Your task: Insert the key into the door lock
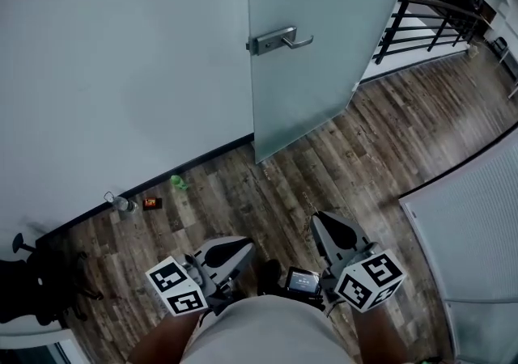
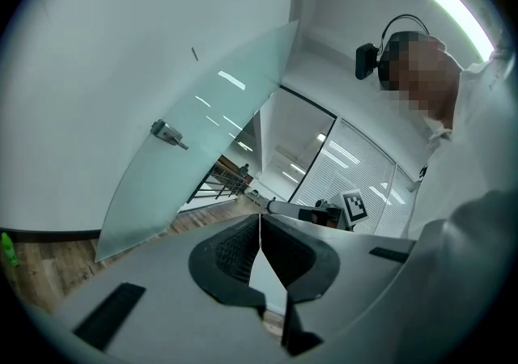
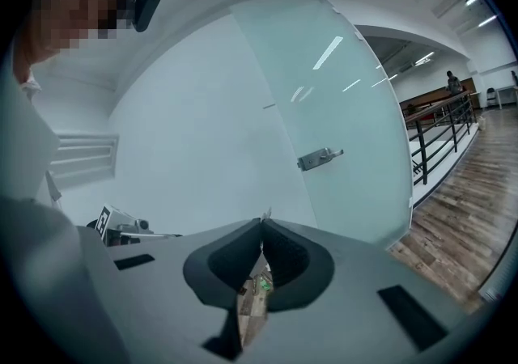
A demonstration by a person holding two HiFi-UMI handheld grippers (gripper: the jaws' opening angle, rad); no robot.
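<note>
A frosted glass door stands ajar, with a silver lever handle and lock plate on its near edge. The handle shows far off in the left gripper view, and the handle shows ahead in the right gripper view. My right gripper is shut on a small metal key; only its tip pokes out between the pads. The left gripper is shut with nothing in it. Both are held low near my body, well short of the door.
On the wood floor by the wall lie a clear bottle, a green object and a small red item. Behind the door runs a black railing. A black chair is at left and a pale panel at right.
</note>
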